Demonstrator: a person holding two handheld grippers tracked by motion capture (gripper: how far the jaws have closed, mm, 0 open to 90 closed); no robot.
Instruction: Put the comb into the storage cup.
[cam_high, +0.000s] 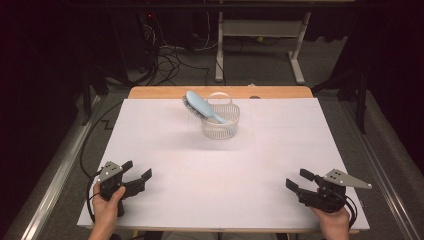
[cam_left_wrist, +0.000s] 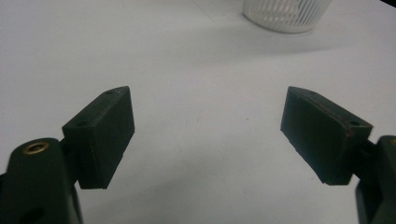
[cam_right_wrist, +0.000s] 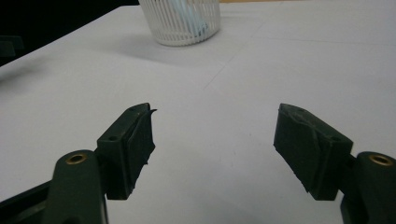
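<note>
Both grippers are held with jaws spread and empty, well short of the basket (cam_high: 220, 120). From it, the hairbrush (cam_high: 201, 106) leans up-left, head nearer the left gripper (cam_high: 134, 176) than the right gripper (cam_high: 298, 180).

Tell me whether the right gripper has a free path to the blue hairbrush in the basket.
Probably yes. The right gripper is open, and bare white table lies between it and the basket. The hairbrush leans out over the basket's rim, its head exposed.
</note>
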